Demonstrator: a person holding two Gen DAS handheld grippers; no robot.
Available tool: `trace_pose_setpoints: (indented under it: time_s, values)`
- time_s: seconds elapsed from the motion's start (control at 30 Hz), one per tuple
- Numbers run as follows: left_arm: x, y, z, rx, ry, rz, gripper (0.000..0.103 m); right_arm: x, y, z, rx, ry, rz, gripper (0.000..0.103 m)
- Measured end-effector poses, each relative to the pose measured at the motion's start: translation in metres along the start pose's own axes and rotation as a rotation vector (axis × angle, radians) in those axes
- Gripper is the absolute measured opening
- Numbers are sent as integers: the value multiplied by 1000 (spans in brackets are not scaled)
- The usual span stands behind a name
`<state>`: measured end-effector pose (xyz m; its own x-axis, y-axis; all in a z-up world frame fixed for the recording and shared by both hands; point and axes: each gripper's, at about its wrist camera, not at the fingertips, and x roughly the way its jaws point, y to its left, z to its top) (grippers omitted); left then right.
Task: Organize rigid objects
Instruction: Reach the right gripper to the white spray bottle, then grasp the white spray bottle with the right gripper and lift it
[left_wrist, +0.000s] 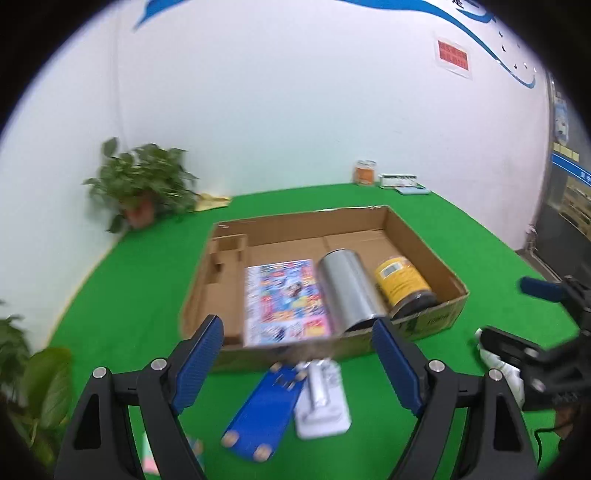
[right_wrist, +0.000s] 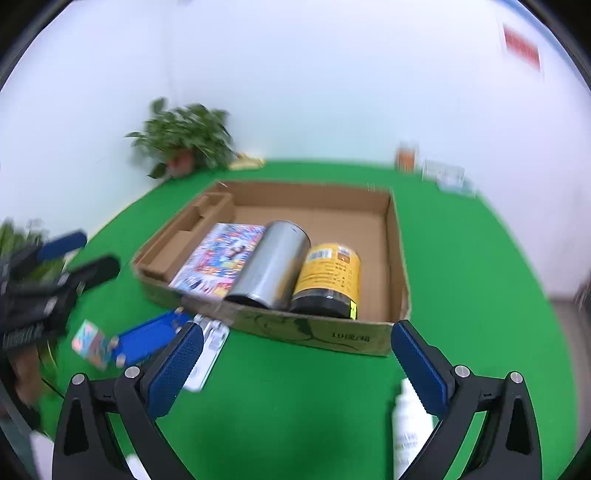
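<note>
A shallow cardboard box (left_wrist: 424, 240) (right_wrist: 400, 273) on the green table holds a colourful flat pack (left_wrist: 286, 301) (right_wrist: 218, 260), a silver can (left_wrist: 347, 291) (right_wrist: 271, 264) and a yellow-labelled jar (left_wrist: 402, 282) (right_wrist: 330, 277), both lying down. In front of the box lie a blue flat case (left_wrist: 258, 410) (right_wrist: 147, 338) and a white packet (left_wrist: 323, 400) (right_wrist: 207, 354). My left gripper (left_wrist: 297, 369) is open and empty above them. My right gripper (right_wrist: 297, 369) is open and empty; a white bottle (right_wrist: 408, 424) lies by its right finger. A small colourful box (right_wrist: 92, 343) lies at the left.
A potted plant (left_wrist: 142, 184) (right_wrist: 184, 144) stands at the far left corner by a yellow cloth (left_wrist: 212, 201). An orange jar (left_wrist: 365, 171) and small boxes (left_wrist: 402, 182) sit by the back wall. More leaves (left_wrist: 33, 376) are at the near left.
</note>
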<state>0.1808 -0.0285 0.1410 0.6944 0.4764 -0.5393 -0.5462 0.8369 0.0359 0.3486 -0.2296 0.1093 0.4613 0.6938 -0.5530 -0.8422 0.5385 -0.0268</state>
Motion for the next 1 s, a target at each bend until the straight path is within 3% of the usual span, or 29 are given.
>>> trace_pose_setpoints:
  time_s: [0.13, 0.27, 0.43, 0.6, 0.63, 0.67, 0.7, 0.73, 0.8, 0.87, 0.97, 1.0]
  values:
    - [-31, 19, -28, -80, -3, -14, 83, -46, 7, -29, 19, -74, 16, 102]
    - [-38, 23, -50, -127, 8, -21, 83, -67, 7, -60, 52, -31, 12, 102]
    - [-36, 10, -72, -122, 29, -51, 83, -67, 17, -89, 74, 14, 35, 102]
    - [-23, 1, -87, -101, 47, -87, 82, -62, 21, -109, 61, 3, 43, 102]
    - [-21, 1, -90, -102, 51, -100, 70, -62, 17, -114, 77, -1, 47, 102]
    - [-17, 1, -92, -101, 62, -126, 39, -61, 11, -115, 94, 0, 48, 102]
    - [-12, 1, -93, -90, 93, -144, 29, -60, 4, -116, 105, 2, 40, 102]
    - [-7, 0, -95, -79, 111, -153, 27, -60, -6, -119, 115, 4, 8, 102]
    - [-4, -2, -99, -62, 108, -155, 38, -55, -30, -120, 132, 21, -82, 102]
    - [2, -4, -102, -60, 143, -143, 92, -48, -61, -125, 175, 72, -169, 102]
    - [6, -1, -106, -86, 140, -180, 92, -26, -105, -131, 242, 167, -209, 100]
    - [11, -1, -107, -93, 156, -182, 92, -17, -115, -134, 252, 200, -211, 94]
